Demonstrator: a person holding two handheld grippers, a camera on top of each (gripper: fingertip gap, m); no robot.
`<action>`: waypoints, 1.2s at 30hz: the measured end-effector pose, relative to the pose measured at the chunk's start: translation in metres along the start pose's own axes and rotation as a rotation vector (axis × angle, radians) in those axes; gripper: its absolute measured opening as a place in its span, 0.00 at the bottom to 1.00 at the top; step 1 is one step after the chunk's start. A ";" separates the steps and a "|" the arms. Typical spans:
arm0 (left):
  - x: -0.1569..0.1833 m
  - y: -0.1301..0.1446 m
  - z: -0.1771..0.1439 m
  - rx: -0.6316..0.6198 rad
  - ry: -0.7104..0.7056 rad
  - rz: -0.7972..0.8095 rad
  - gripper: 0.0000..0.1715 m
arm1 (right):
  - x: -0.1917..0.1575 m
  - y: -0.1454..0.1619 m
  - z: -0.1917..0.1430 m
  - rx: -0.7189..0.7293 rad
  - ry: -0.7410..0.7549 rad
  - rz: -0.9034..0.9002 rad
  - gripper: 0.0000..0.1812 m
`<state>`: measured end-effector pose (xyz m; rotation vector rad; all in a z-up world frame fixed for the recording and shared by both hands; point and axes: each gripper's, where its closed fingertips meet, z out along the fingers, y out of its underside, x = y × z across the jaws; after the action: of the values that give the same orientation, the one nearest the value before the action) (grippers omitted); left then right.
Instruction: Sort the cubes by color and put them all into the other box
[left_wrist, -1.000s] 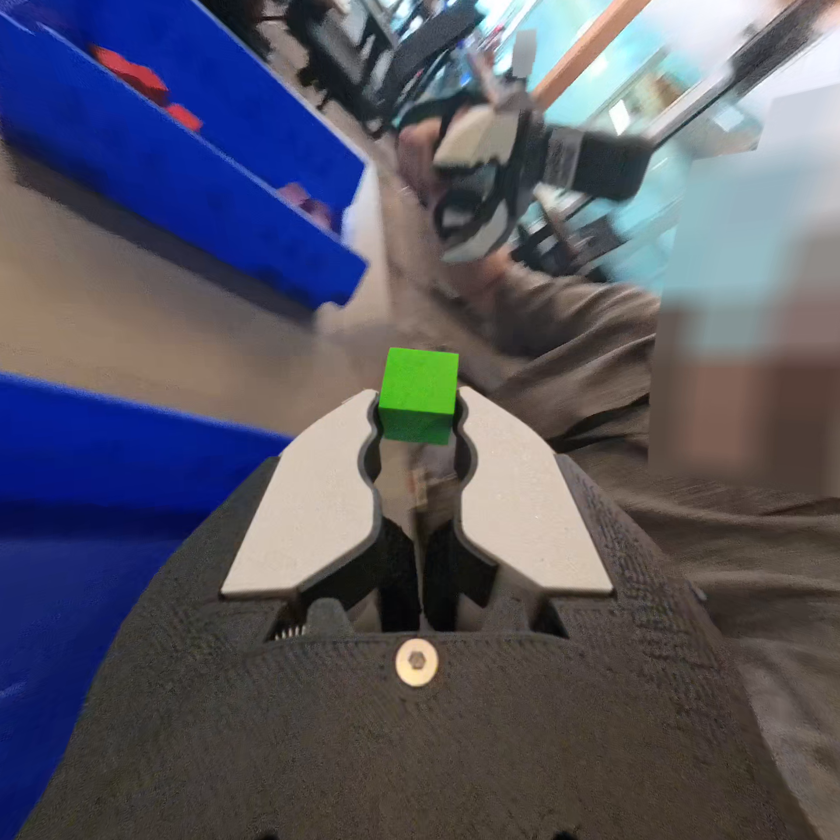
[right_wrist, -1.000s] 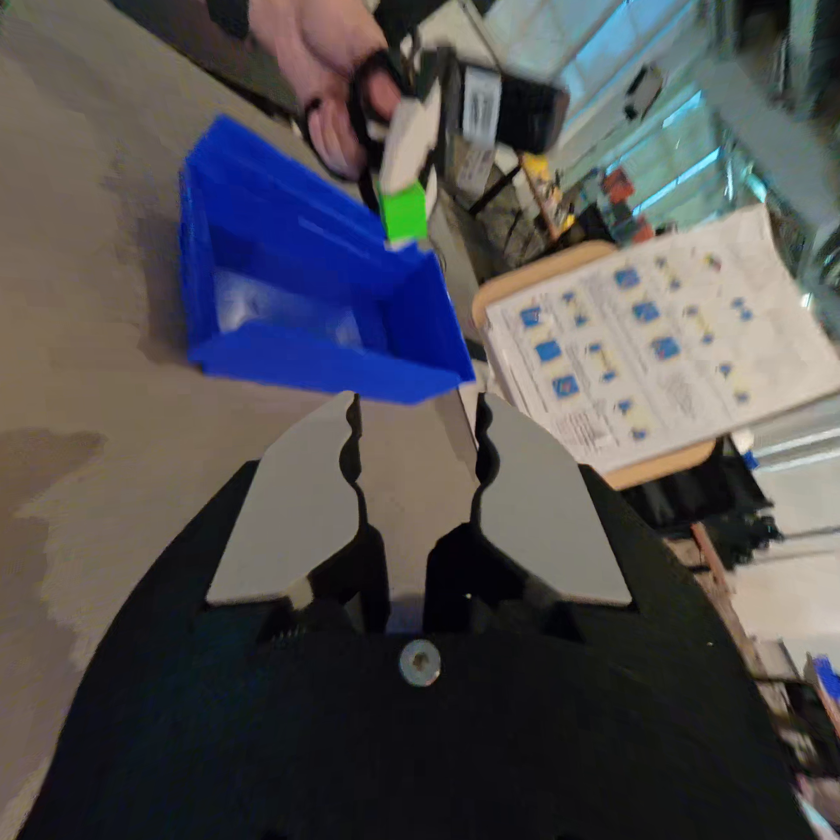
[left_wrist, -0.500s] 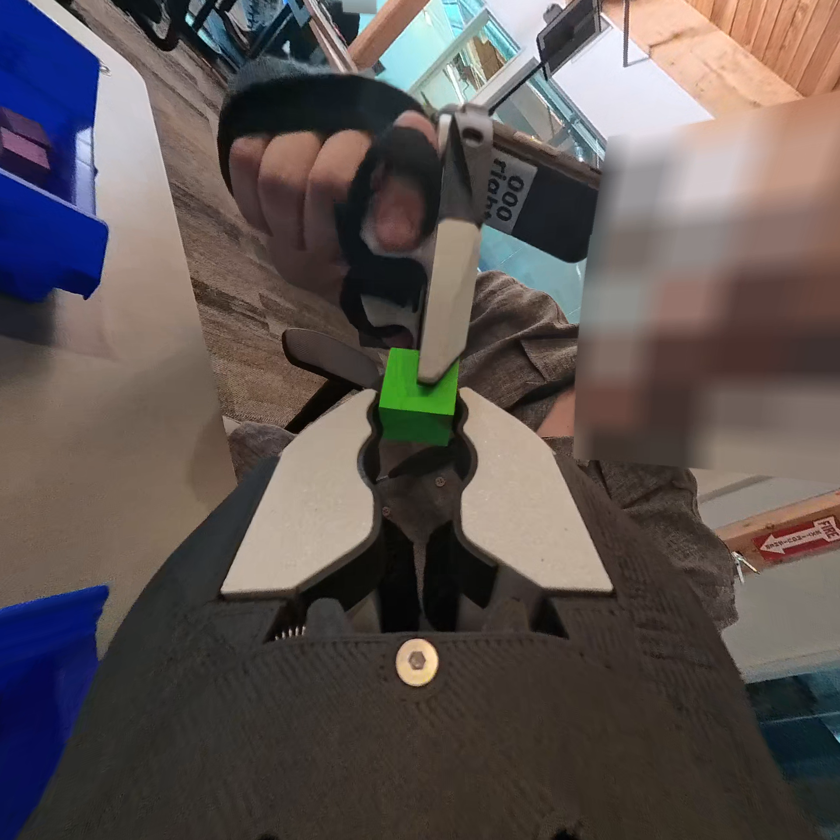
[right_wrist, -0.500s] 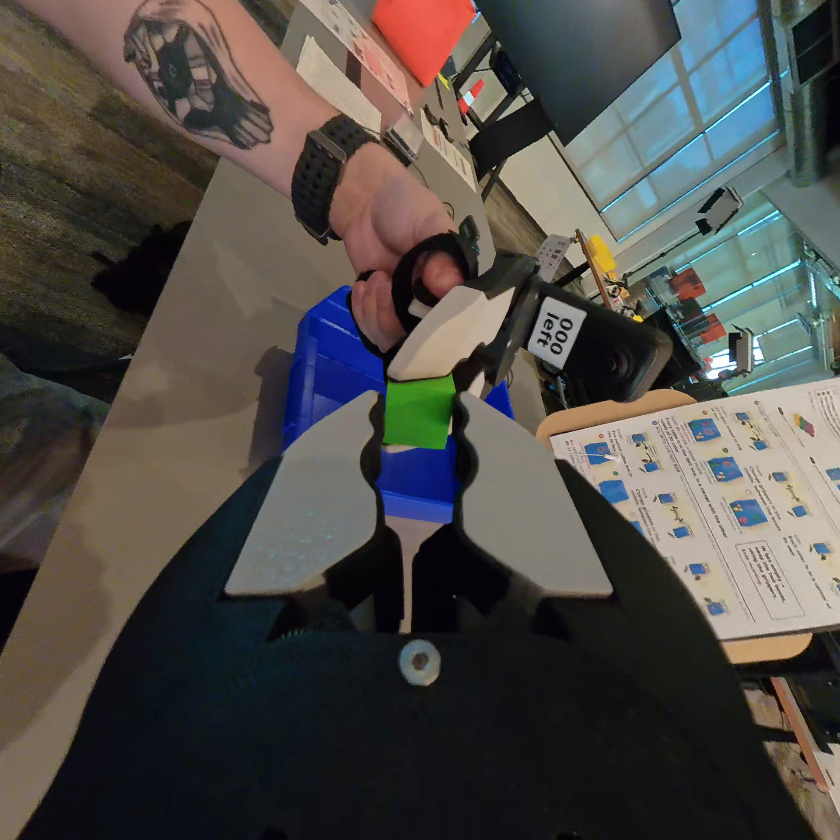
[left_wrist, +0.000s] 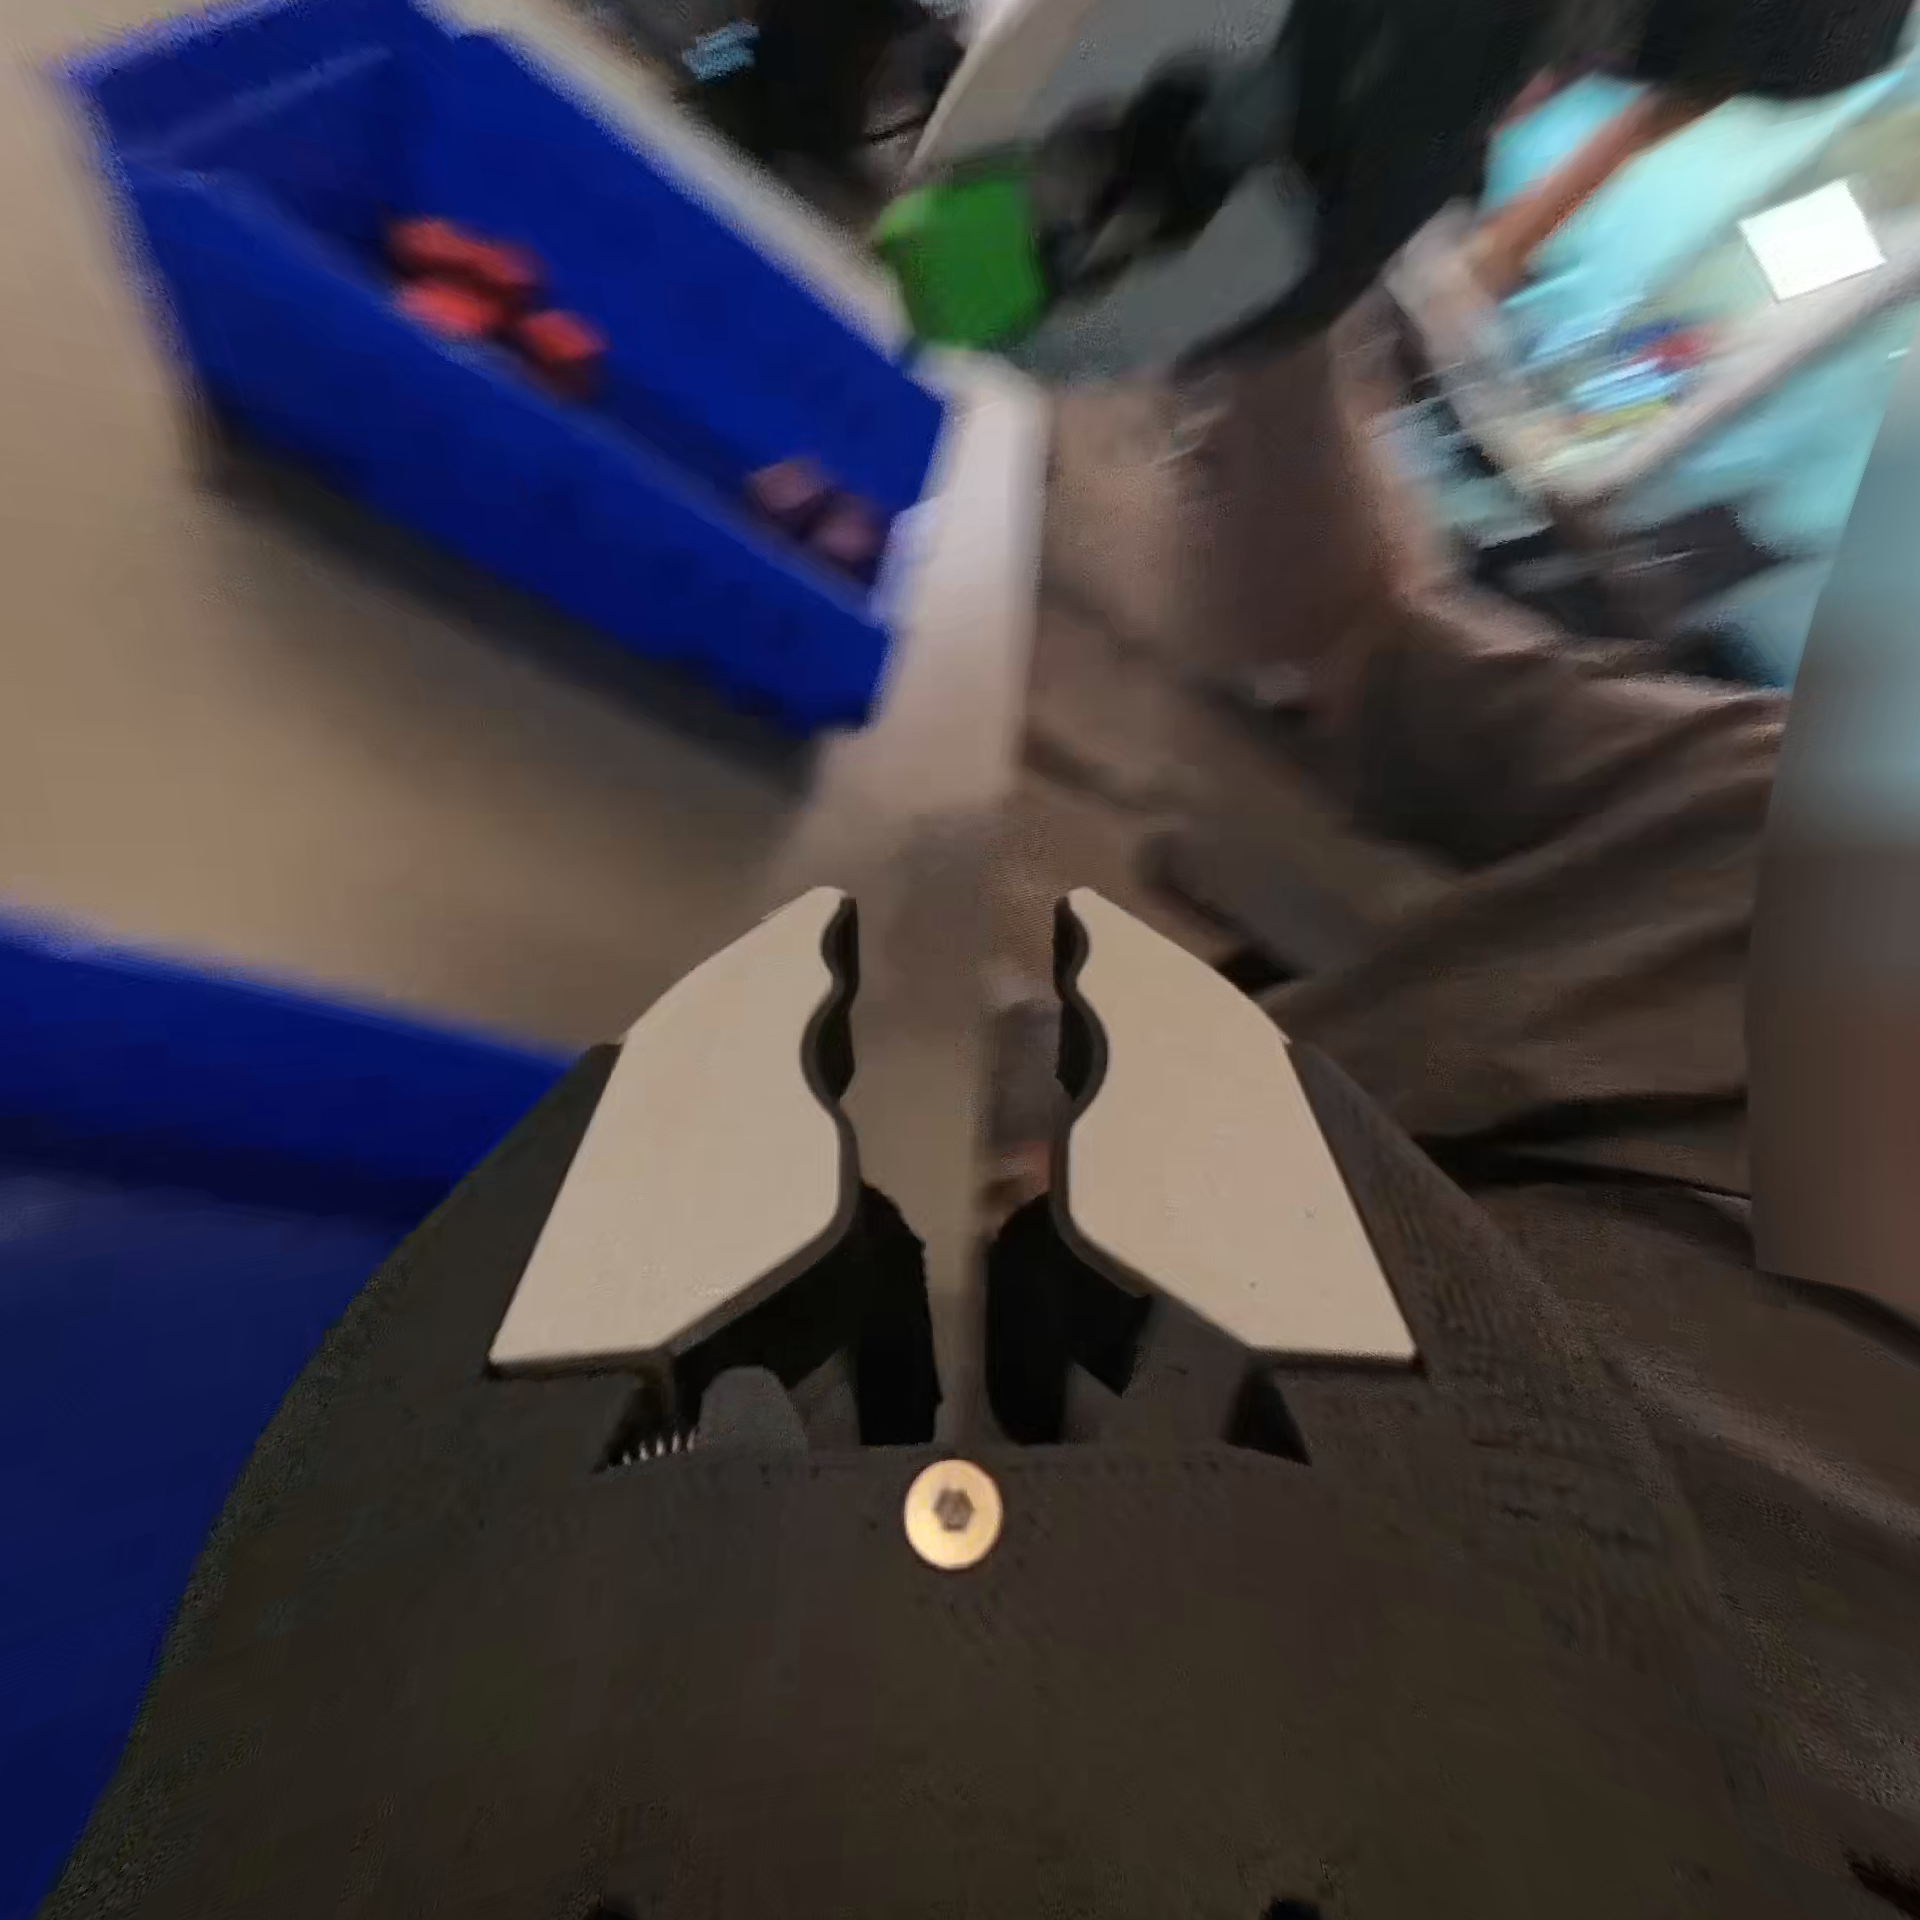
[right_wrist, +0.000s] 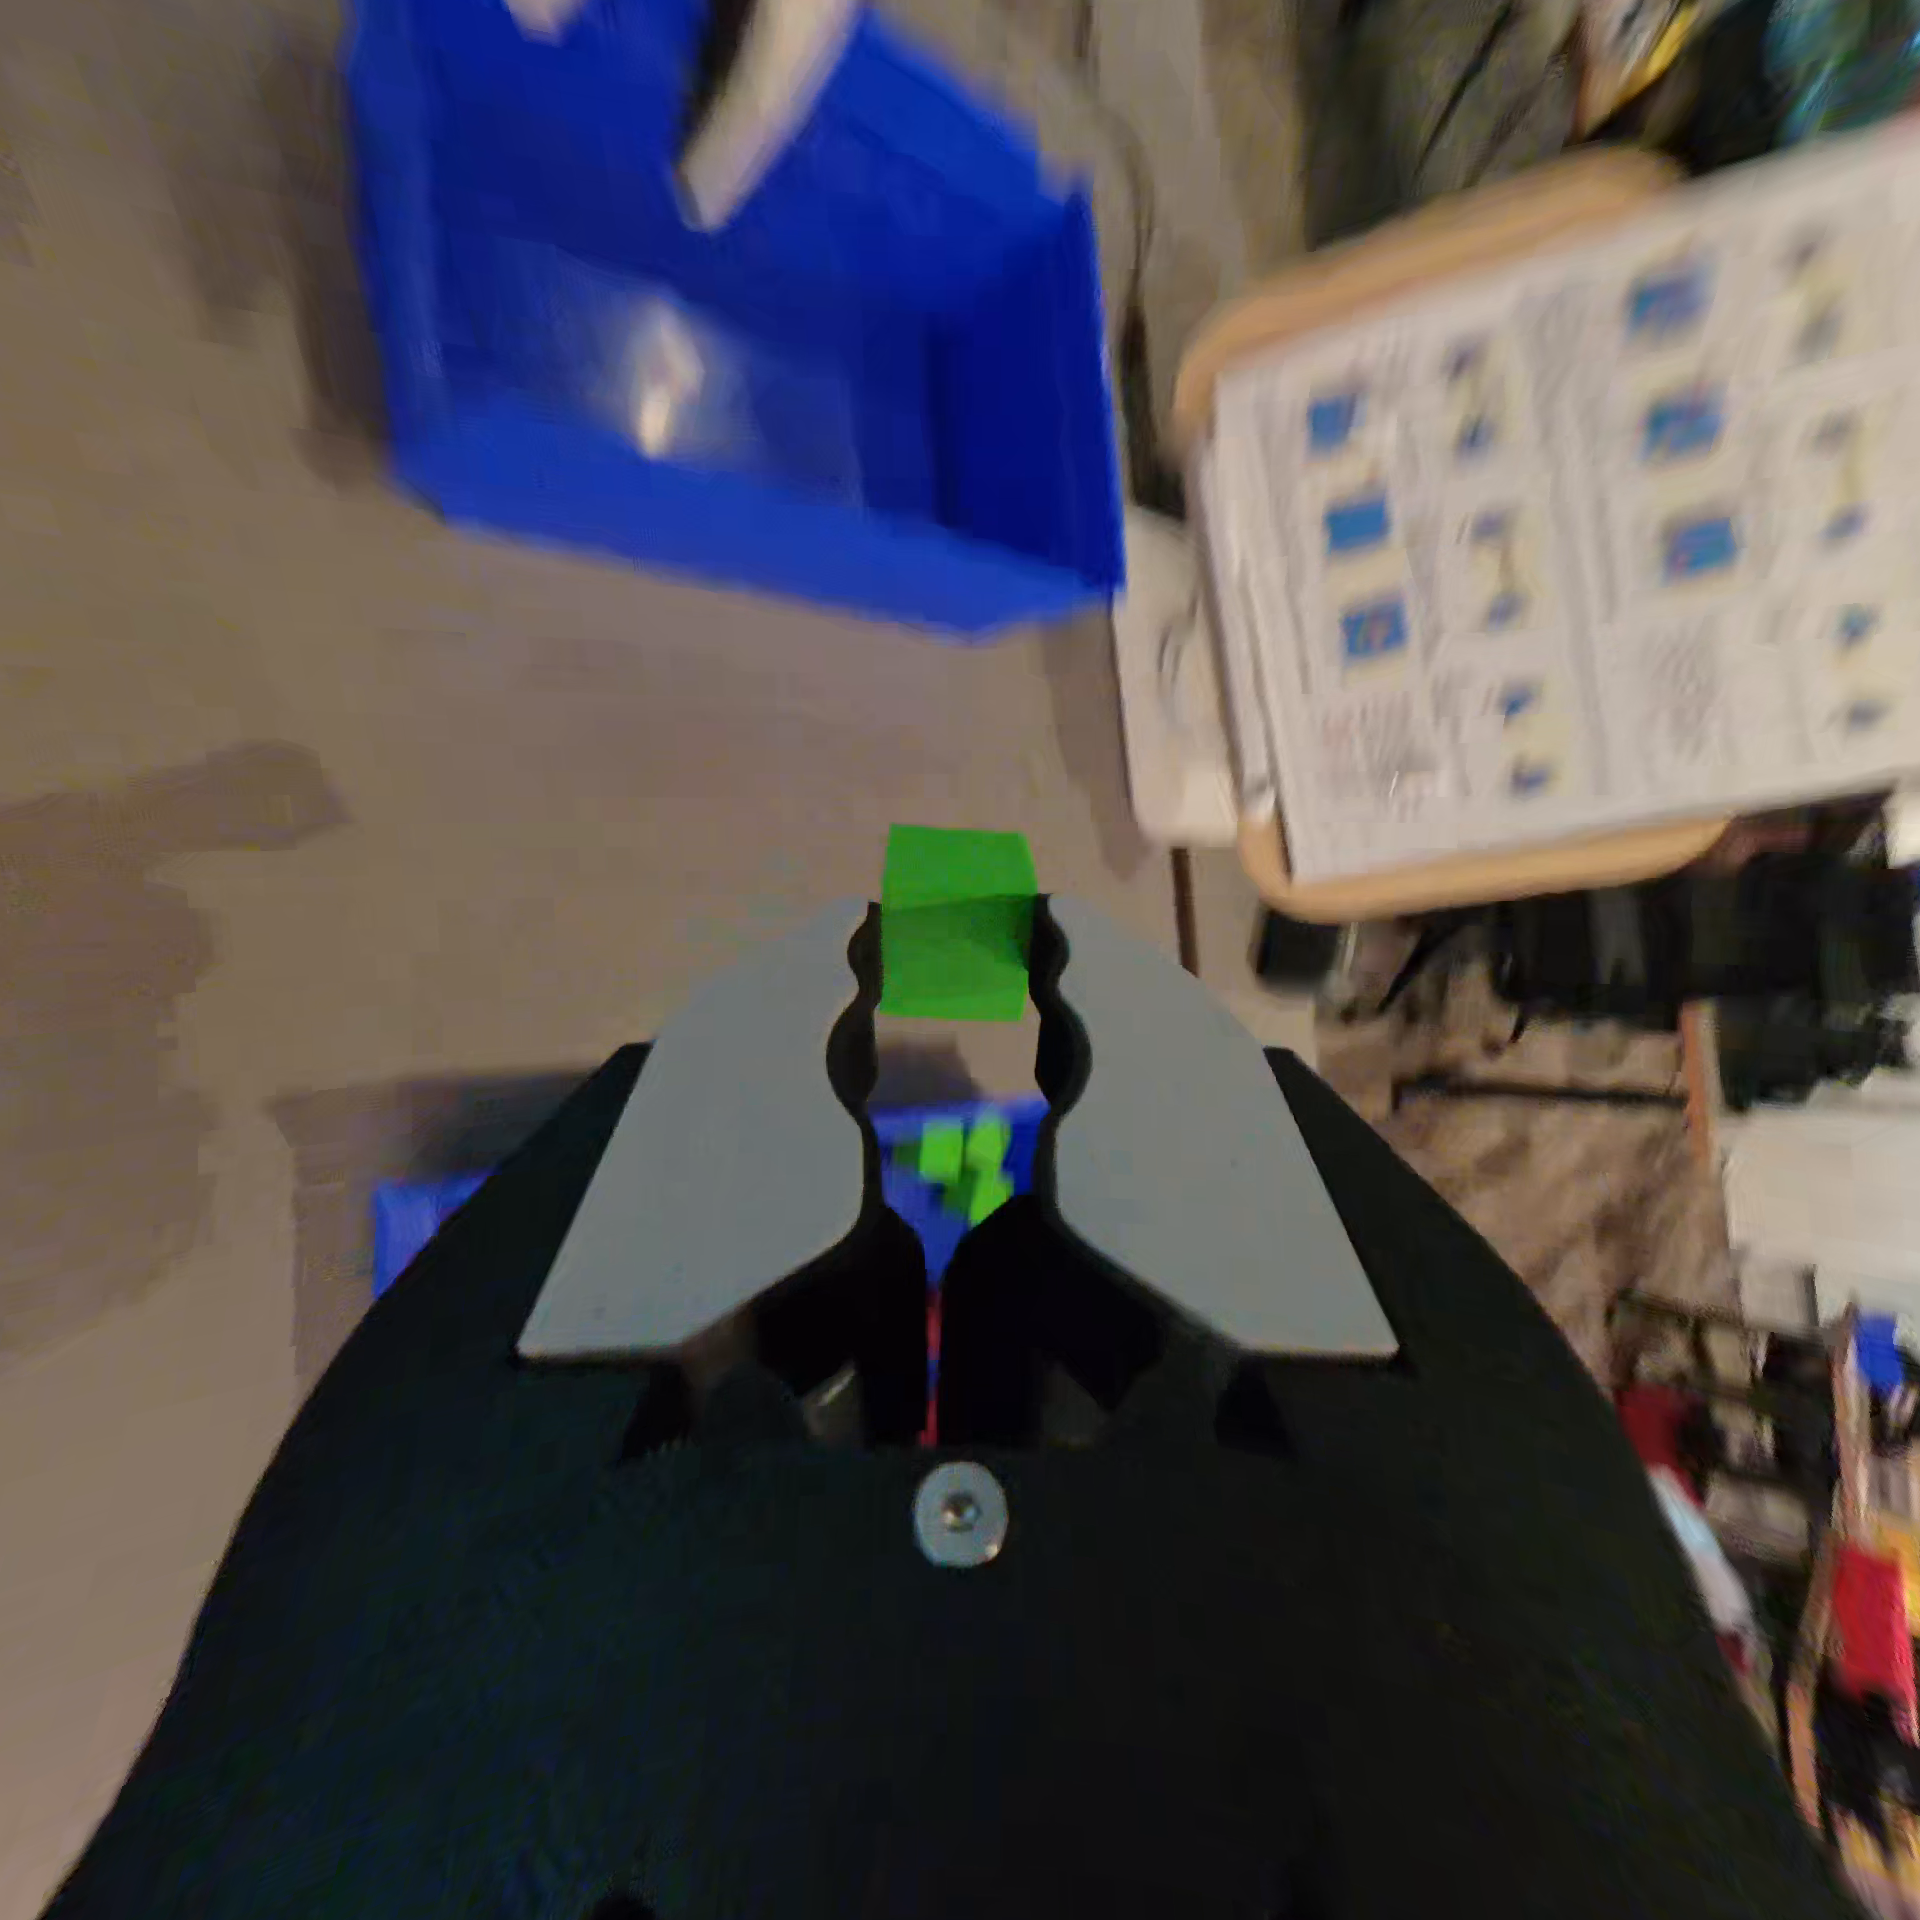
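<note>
The cube (right_wrist: 958, 925) is bright green, plain on every face that shows. The fingers (right_wrist: 727, 1132) around it are flat pale grey on a black, finely ribbed body. The bin (right_wrist: 748, 520) in the upper left of the right wrist frame is deep blue, and low in the centre more green bits (right_wrist: 961, 1158) lie on blue. In the left wrist frame another blue bin (left_wrist: 582, 488) holds red pieces (left_wrist: 468, 291) and purple ones (left_wrist: 821, 509) (all blurred). The sheet (right_wrist: 1558, 499) at upper right is white with small blue squares.
</note>
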<state>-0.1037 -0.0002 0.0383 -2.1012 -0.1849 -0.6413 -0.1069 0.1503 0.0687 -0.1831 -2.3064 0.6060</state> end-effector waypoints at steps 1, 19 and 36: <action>-0.009 0.007 -0.003 -0.026 -0.122 0.047 0.21 | 0.008 0.028 0.003 -0.084 -0.024 0.023 0.15; -0.025 0.010 -0.047 0.171 -0.557 0.268 0.27 | -0.010 0.243 0.118 -0.493 -0.403 0.239 0.15; -0.031 0.012 -0.067 0.227 -0.583 0.250 0.28 | -0.022 0.249 0.122 -0.662 -0.469 0.367 0.26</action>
<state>-0.1511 -0.0584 0.0442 -1.9944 -0.2971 0.1480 -0.1865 0.3177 -0.1388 -0.8692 -2.8893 0.0200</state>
